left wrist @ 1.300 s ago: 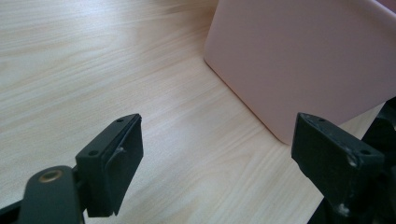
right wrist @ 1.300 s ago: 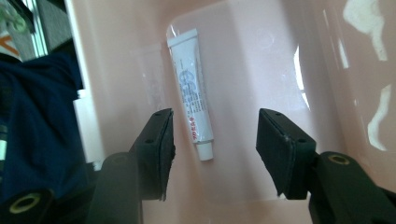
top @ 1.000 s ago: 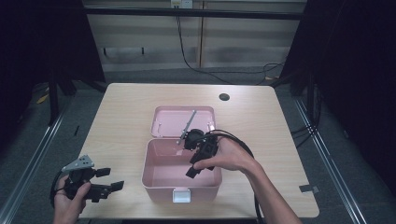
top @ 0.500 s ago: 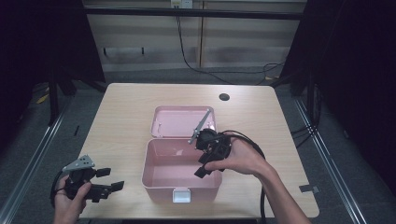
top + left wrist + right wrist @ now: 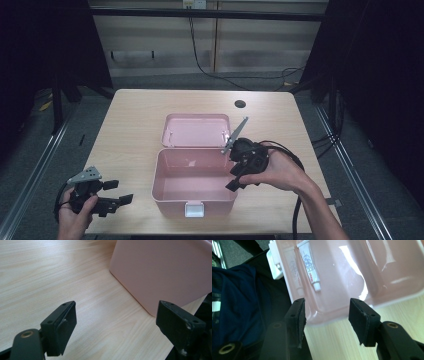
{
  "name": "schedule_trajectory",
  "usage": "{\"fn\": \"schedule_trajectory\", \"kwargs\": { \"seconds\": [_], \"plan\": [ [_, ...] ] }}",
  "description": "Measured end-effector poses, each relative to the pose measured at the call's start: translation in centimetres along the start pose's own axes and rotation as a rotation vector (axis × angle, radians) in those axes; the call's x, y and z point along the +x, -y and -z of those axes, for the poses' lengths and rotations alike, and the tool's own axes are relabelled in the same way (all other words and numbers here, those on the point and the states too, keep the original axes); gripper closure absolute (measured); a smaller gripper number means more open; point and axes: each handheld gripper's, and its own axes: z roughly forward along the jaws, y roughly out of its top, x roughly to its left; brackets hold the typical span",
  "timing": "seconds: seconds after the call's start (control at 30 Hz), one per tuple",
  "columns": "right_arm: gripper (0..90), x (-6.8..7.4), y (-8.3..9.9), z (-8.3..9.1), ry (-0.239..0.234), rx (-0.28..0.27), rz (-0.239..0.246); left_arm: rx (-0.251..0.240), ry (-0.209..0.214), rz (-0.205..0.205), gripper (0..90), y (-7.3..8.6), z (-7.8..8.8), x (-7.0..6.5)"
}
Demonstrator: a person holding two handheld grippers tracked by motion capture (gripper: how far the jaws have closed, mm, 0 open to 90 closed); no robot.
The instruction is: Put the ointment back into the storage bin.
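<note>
An open pink box (image 5: 172, 197) stands at the table's front middle, its lid (image 5: 195, 131) laid back flat behind it. A white tube (image 5: 309, 265) lies inside against the front wall. My right gripper (image 5: 234, 178) hovers over the box's right rim, tilted down toward the inside; in the right gripper view its jaws (image 5: 325, 312) stand open over the rim's corner and press on nothing. My left gripper (image 5: 119, 192) rests low at the front left, open and empty, pointing at the box's outer wall (image 5: 162, 272) a short way off (image 5: 115, 315).
The wooden table (image 5: 130, 130) has a dark round hole (image 5: 240, 104) at its back. A white latch (image 5: 194, 209) sticks out of the box's front. A cable trails from the right gripper off the table's front edge. Dark floor and metal rails flank the table.
The right gripper has moved to the right and slightly up, from above the box's middle to its right rim. The left gripper has stayed where it was.
</note>
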Motion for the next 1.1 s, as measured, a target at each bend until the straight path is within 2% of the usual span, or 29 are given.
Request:
{"fn": "schedule_trajectory", "kwargs": {
  "seconds": [0.23, 0.4, 0.57, 0.67, 0.9, 0.97, 1.1],
  "plan": [
    [46.8, -0.2, 1.6, 0.8, 0.023, 0.001, -0.020, 0.004, 0.001, 0.000, 16.8, 0.0, 0.0, 0.0],
    [46.0, -0.2, 3.1, 1.2, 0.040, -0.031, -0.044, 0.007, 0.000, -0.005, 16.7, 0.0, 0.0, 0.0],
    [45.9, -0.3, 4.4, 0.9, 0.048, -0.030, -0.064, 0.003, 0.000, 0.000, 16.8, 0.0, 0.0, 0.0],
    [45.5, -0.5, 5.3, 0.5, 0.039, -0.030, -0.074, 0.005, 0.001, -0.001, 16.8, 0.0, -0.1, 0.0],
    [44.7, -1.1, 7.0, -1.6, 0.061, -0.014, -0.090, 0.009, -0.004, -0.007, 16.7, 0.0, -0.1, 0.0],
    [44.8, -1.4, 7.5, -2.2, 0.053, -0.022, -0.100, 0.011, -0.004, -0.008, 16.7, 0.0, -0.1, 0.0],
    [44.7, -1.9, 8.4, -3.5, 0.069, -0.035, -0.120, 0.008, -0.004, -0.006, 16.8, 0.0, 0.0, 0.0]
  ]
}}
